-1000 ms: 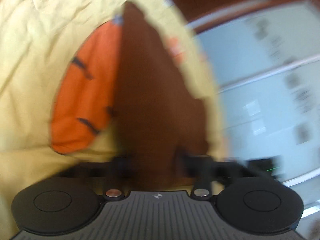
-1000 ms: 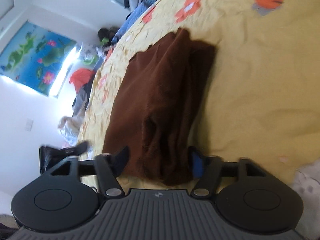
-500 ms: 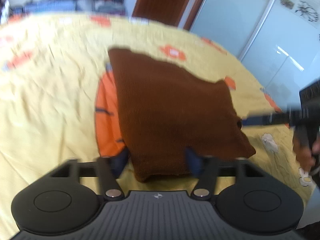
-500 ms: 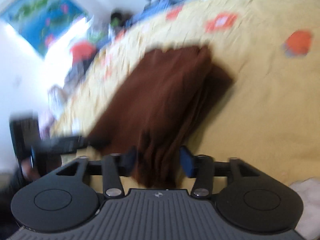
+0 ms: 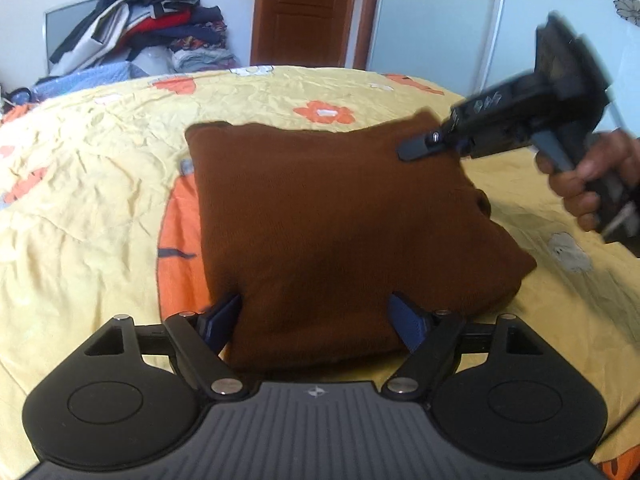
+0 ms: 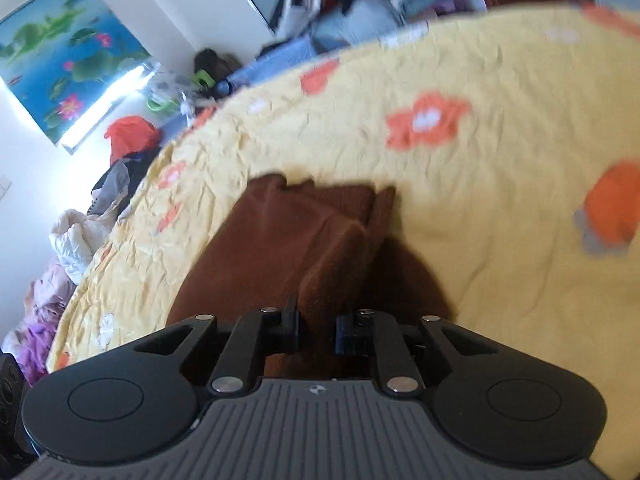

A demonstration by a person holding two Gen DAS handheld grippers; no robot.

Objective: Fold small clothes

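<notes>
A brown knit garment lies folded into a rough square on the yellow bedspread. My left gripper is open, its fingers on either side of the garment's near edge. My right gripper shows in the left wrist view at the garment's far right corner, held by a hand. In the right wrist view the right gripper is nearly closed with a fold of the brown garment between its fingers.
The bedspread has orange flower prints and a large orange patch beside the garment. A pile of clothes lies beyond the bed, near a brown door. More clothes lie at the bed's side.
The garment has been laid flat on the bed. My left gripper has opened and let it go. My right gripper has narrowed onto the garment's corner.
</notes>
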